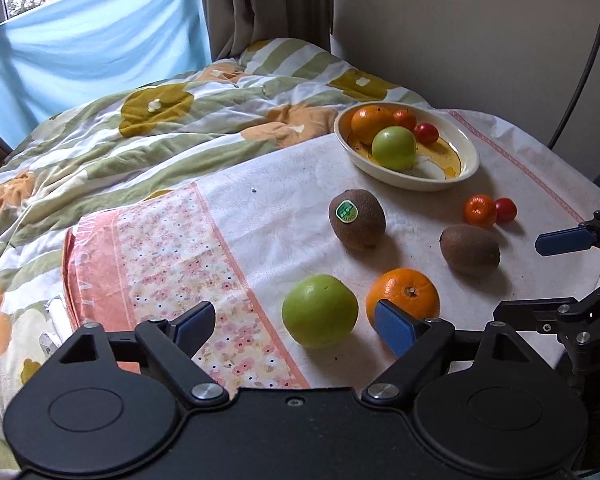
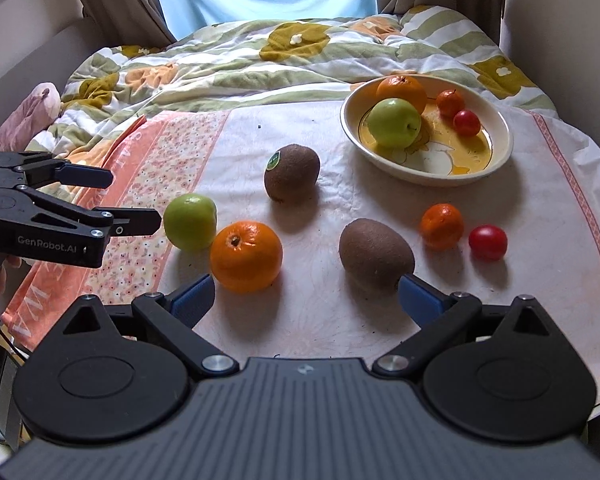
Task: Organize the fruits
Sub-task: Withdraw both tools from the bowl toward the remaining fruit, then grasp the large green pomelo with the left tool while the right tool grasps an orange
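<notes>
Here we see both hand-held grippers — left (image 1: pixel 296 322), right (image 2: pixel 306 296) — released over the bed; loose green apple (image 1: pixel 320 311) touches the orange (image 1: pixel 404 294).

"GenRobot.AI" stood in pale letters on the side of the left gripper (image 2: pixel 134 200), at nine o'clock in the right wrist view. The kiwi (image 1: pixel 357 219) bore a green sticker, its print too small to read. The pink towel (image 1: pixel 148 248) carried large letters, only partly legible.

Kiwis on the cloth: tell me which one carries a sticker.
The kiwi nearer the bowl bears a green sticker; the other kiwi, nearer the camera, shows none.
</notes>
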`<state>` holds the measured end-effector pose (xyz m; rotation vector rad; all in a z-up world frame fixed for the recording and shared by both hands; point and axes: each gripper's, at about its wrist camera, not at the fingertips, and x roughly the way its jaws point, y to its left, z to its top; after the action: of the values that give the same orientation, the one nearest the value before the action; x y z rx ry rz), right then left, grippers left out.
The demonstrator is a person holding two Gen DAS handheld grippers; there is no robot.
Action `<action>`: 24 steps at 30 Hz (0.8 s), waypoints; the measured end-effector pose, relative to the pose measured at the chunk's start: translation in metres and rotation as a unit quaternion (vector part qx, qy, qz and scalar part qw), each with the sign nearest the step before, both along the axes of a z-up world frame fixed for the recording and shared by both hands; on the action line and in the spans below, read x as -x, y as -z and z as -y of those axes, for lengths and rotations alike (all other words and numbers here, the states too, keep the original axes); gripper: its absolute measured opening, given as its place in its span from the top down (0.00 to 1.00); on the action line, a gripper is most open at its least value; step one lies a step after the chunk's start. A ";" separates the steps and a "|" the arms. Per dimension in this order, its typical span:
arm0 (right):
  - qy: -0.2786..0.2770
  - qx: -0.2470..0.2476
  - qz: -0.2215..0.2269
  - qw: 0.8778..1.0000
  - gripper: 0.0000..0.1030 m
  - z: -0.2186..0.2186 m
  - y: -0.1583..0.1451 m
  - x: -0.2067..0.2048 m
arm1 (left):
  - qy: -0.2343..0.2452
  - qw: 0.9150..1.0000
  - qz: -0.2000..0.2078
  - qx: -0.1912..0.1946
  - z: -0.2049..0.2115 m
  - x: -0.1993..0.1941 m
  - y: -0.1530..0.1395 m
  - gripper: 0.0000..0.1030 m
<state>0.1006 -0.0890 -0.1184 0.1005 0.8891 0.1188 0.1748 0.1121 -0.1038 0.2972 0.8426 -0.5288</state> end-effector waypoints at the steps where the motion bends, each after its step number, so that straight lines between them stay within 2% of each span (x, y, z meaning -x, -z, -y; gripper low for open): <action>1: -0.002 0.000 -0.004 1.000 0.00 -0.002 0.004 -0.002 | 0.008 1.000 0.000 -0.005 0.001 -0.002 0.004 0.14; 4: -0.011 0.004 -0.011 1.000 0.00 -0.008 0.017 -0.009 | 0.035 0.999 -0.005 -0.019 0.005 -0.011 0.016 0.18; 13: -0.048 0.006 -0.017 0.999 0.00 -0.026 0.038 -0.024 | 0.084 0.995 -0.042 -0.027 0.015 -0.032 0.039 0.26; 19: -0.058 -0.006 -0.021 0.998 0.00 -0.031 0.045 -0.032 | 0.100 0.994 -0.043 -0.032 0.024 -0.034 0.046 0.42; 24: -0.065 -0.006 -0.022 0.998 0.03 -0.036 0.047 -0.036 | 0.106 0.993 -0.035 -0.038 0.029 -0.035 0.047 0.42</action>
<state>0.1369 -0.0527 -0.1651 0.0573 0.9381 0.2447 0.2096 0.0832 -0.1511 0.4424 0.9052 -0.7089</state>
